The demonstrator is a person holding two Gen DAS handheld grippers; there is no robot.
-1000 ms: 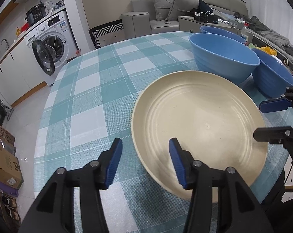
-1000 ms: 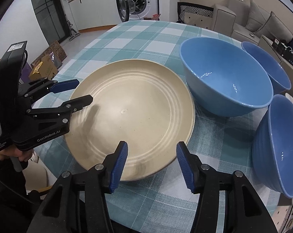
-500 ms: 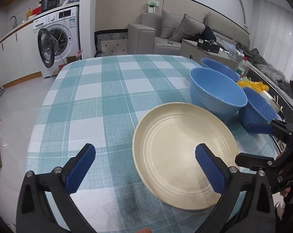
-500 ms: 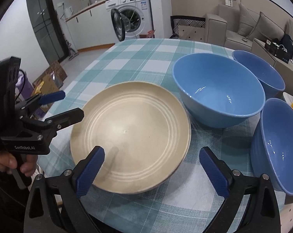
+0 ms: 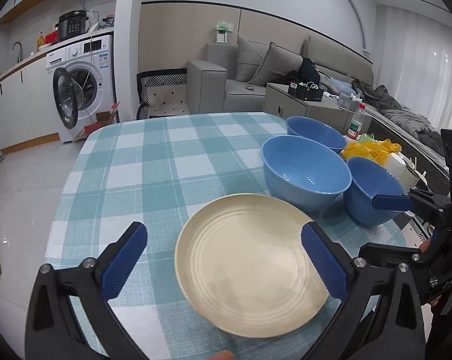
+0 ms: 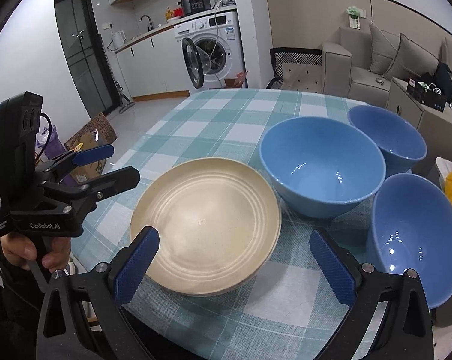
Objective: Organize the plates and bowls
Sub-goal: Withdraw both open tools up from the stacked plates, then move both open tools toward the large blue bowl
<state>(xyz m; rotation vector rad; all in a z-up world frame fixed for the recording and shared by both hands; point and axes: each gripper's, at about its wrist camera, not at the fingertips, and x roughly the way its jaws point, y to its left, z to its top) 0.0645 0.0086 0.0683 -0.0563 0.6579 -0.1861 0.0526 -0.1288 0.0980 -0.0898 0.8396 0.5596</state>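
Observation:
A cream ridged plate (image 5: pixel 249 267) lies on the checked tablecloth near the table's front edge; it also shows in the right wrist view (image 6: pixel 205 222). Three blue bowls stand behind it: a large one (image 6: pixel 321 165), a small far one (image 6: pixel 387 138) and a near right one (image 6: pixel 414 237). My left gripper (image 5: pixel 223 261) is open and empty, raised above the plate's near side. My right gripper (image 6: pixel 234 264) is open and empty, raised over the plate's near right edge. Each gripper shows in the other's view.
The checked table (image 5: pixel 154 162) stretches away to the left and back. A yellow bag (image 5: pixel 369 150) and a bottle (image 5: pixel 356 123) sit beyond the bowls. A washing machine (image 5: pixel 82 84) with an open door and a sofa (image 5: pixel 255 75) stand behind.
Both grippers have opened wide from a narrow gap and have drawn back and up from the plate. The plate and bowls have not moved.

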